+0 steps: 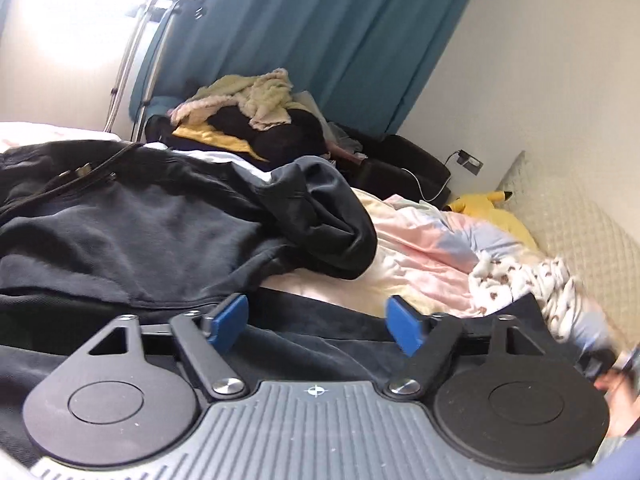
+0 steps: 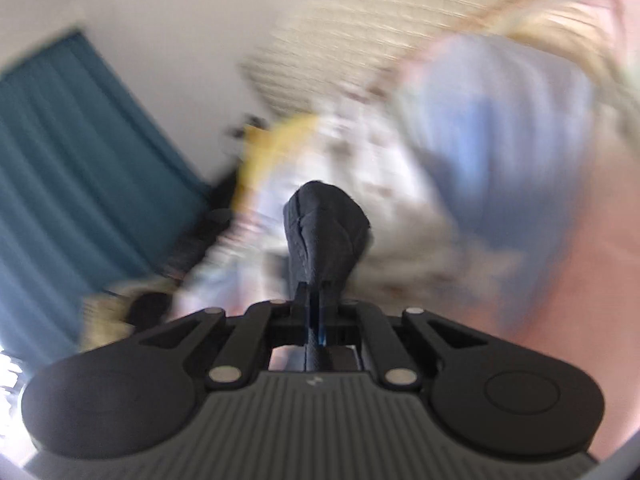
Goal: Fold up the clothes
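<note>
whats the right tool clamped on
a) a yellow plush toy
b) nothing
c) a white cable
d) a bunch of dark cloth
d: in the right wrist view the right tool has its jaws shut on a bunch of dark cloth that sticks up between them.

R jaws clamped on dark cloth (image 2: 326,228)

Home bedroom: bed (image 1: 420,240), teal curtains (image 1: 320,40), plush toy (image 1: 480,206).
</note>
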`<control>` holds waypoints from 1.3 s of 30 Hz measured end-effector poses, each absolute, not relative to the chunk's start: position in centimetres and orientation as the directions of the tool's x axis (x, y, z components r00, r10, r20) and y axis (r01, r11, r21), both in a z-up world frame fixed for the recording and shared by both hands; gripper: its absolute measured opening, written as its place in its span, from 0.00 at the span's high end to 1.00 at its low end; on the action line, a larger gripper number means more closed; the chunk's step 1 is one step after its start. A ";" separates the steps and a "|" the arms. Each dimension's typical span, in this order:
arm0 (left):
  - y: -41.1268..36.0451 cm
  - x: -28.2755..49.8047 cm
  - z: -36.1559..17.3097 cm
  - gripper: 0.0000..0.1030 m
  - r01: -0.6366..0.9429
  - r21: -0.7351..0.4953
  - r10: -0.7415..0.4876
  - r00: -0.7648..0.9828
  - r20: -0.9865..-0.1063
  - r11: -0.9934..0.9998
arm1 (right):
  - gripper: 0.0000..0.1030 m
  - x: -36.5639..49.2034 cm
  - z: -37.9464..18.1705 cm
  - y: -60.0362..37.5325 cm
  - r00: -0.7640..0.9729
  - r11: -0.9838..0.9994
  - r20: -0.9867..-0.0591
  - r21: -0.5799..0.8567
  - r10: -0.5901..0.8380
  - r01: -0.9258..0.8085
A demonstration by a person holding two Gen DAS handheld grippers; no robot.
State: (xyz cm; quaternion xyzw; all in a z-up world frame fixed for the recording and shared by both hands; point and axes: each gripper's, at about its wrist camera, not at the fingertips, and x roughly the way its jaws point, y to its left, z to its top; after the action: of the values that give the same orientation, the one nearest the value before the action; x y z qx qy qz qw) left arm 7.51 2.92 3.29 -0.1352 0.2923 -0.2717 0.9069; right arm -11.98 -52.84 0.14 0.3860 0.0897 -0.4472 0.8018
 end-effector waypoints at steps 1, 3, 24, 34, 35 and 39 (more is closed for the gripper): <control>3.9 7.5 3.6 0.15 0.411 -0.399 -0.566 0.685 -0.459 0.820 | 0.95 -12.7 -1.4 -53.5 0.545 0.239 -0.550 0.531 -0.633 0.813; 6.9 7.1 4.5 0.13 0.351 -0.406 -0.520 0.721 -0.458 0.844 | 0.95 -14.7 -4.4 -54.8 0.529 0.108 -0.614 0.587 -0.586 0.802; 28.9 6.9 -3.4 0.12 -0.437 -0.677 -0.447 0.522 -0.727 0.592 | 0.92 -14.0 -4.2 -55.7 0.592 0.170 -0.600 0.611 -0.538 0.773; 28.1 2.8 -1.4 0.11 -0.477 -0.748 -0.527 0.531 -0.664 0.462 | 0.92 -11.6 -0.7 -54.9 0.632 0.268 -0.561 0.597 -0.535 0.756; 26.6 2.7 -1.0 0.11 -0.452 -0.759 -0.534 0.540 -0.651 0.468 | 0.92 -11.5 -0.6 -54.9 0.633 0.265 -0.561 0.600 -0.534 0.755; 24.8 3.8 -1.9 0.10 -0.505 -0.755 -0.502 0.564 -0.656 0.419 | 0.92 -10.6 -0.1 -54.2 0.634 0.280 -0.554 0.592 -0.539 0.755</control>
State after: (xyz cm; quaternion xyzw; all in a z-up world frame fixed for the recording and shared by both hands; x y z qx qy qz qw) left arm 3.84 24.82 -1.90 -0.5390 0.4669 0.0008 0.7010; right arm -10.58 -54.23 -0.07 0.4386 0.1236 -0.4093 0.7905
